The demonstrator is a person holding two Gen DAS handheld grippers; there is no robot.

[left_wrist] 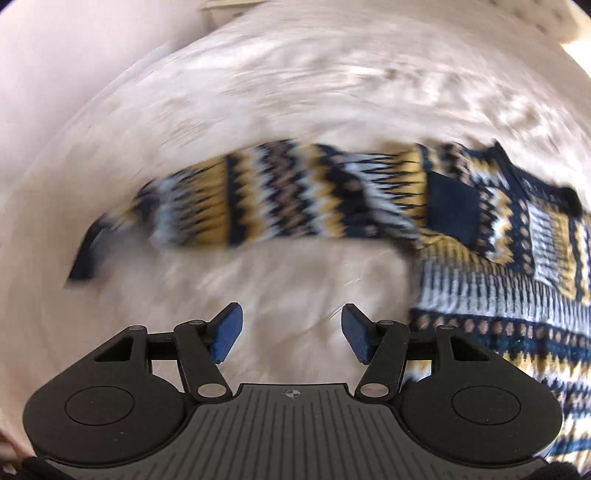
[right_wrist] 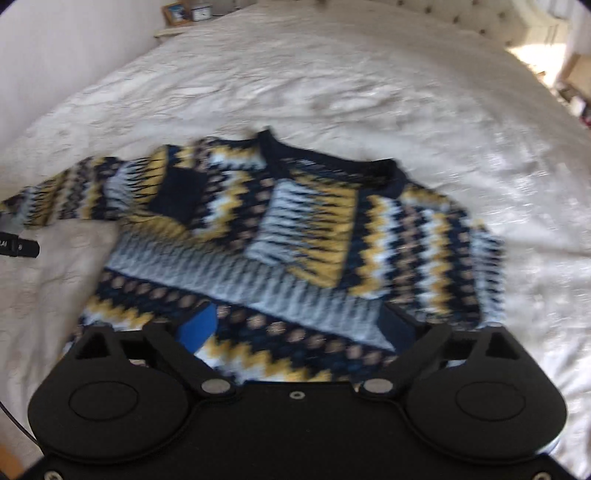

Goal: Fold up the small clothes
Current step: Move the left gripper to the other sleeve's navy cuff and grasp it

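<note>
While the left-wrist view is smeared with motion blur, its main shapes read clearly enough: the left gripper (left_wrist: 291,334) sits at the bottom centre of the frame with its jaws wide apart and nothing between the blue pads (left_wrist: 228,334). They hang over bare bed (left_wrist: 288,92), just below the sweater's sleeve (left_wrist: 258,199), which stretches across the middle of the frame from left to right. The dark cuff (left_wrist: 88,254) lies at the sleeve's far left end.

The sweater (right_wrist: 295,229), a knit in navy, yellow and pale blue zigzags, lies spread on the bed (right_wrist: 369,74) in the centre of the right-wrist view, its navy collar (right_wrist: 332,162) toward the top of the frame and one sleeve (right_wrist: 66,192) running out to the left edge. The other sleeve seems folded in at the right side, though blur makes that uncertain.

The right gripper (right_wrist: 303,328) is at the bottom centre, jaws wide, its pads (right_wrist: 197,328) over the sweater's lower part; whether they touch the knit I cannot tell. A picture frame (right_wrist: 176,12) stands at the upper left, beyond the bed.
</note>
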